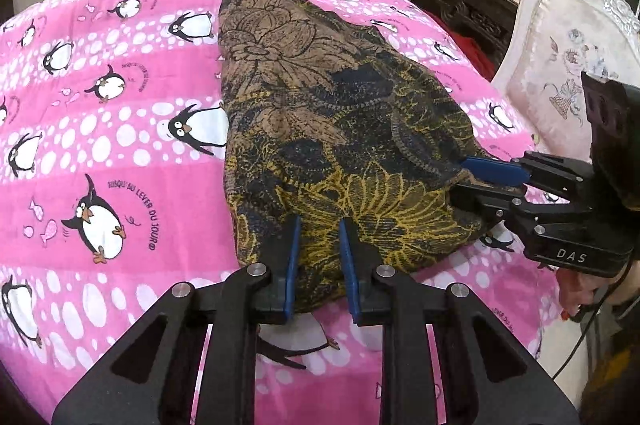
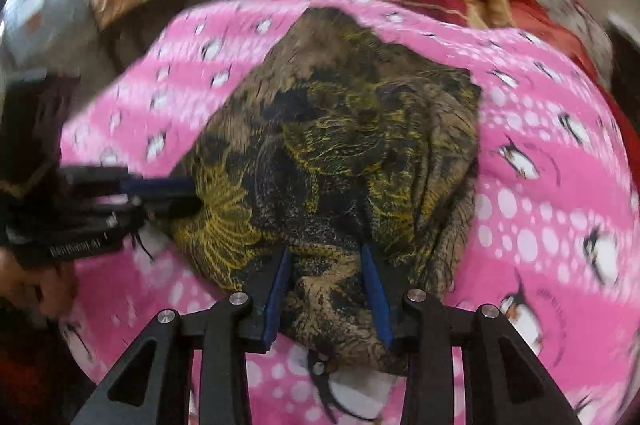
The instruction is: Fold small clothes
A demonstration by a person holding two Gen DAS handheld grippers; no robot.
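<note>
Bare pink penguin blanket stretches left of the dark floral garment; the left gripper, part open, straddles its near hem; the right gripper, part open, straddles its right corner.

My left gripper is matt black plastic with shiny round metal pins and smooth blue pads. My right gripper looks the same. The dark brown and yellow flower-print garment is soft cloth with a rough, grainy weave. The pink penguin-print blanket is smooth matt cloth. The white chair with a flower cushion has a glossy frame.
</note>
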